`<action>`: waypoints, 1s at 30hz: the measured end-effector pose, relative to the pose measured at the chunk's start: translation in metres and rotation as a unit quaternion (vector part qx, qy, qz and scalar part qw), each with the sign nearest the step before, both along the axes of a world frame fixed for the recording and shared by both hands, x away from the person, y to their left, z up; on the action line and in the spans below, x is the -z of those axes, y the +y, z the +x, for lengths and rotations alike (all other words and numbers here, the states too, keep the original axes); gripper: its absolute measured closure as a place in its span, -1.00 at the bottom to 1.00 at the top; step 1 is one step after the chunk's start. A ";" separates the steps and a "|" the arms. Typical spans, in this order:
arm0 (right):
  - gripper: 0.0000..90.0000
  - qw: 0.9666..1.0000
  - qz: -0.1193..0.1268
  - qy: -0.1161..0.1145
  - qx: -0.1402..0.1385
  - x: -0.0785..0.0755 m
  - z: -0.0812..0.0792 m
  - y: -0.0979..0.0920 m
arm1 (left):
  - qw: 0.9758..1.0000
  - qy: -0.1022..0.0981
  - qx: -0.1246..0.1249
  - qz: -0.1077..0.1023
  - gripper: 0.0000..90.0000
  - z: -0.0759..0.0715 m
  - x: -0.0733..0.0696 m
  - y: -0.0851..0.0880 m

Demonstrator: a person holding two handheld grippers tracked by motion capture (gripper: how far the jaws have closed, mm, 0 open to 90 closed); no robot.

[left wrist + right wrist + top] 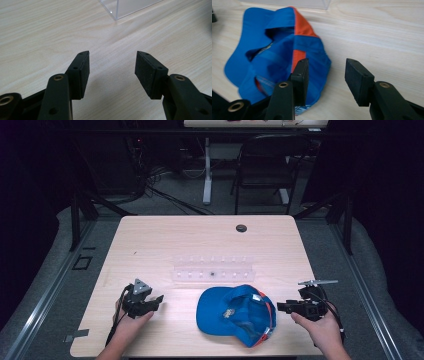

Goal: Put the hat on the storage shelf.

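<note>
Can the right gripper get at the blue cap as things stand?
Probably yes. The right gripper sits just beside the blue cap on the table, jaws apart with nothing between them, and bare wood is all that separates them. The clear rack lies behind the cap.

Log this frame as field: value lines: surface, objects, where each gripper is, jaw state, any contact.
surface: light wooden table
main object: blue cap with orange trim, lying upside down near the front edge
other object: clear plastic rack, behind the cap
left gripper: to the left of the cap, over bare wood, jaws open, nothing between them
right gripper: at the cap's right side, jaws open, nothing gripped
contact: neither gripper holds the cap; whether the right gripper's pad touches the fabric cannot be told
table hole: dark round grommet near the far edge
</note>
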State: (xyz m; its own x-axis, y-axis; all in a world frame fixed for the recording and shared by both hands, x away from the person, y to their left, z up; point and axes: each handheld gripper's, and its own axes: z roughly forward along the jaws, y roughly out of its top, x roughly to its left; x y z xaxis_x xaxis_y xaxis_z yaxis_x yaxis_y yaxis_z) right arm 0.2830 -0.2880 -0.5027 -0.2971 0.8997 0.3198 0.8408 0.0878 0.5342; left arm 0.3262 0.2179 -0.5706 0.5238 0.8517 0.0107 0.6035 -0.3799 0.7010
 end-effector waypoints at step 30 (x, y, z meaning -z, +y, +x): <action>0.39 0.990 0.087 0.081 -0.075 0.020 0.005 0.024 | 1.000 0.000 0.002 0.008 0.01 0.001 0.002 -0.002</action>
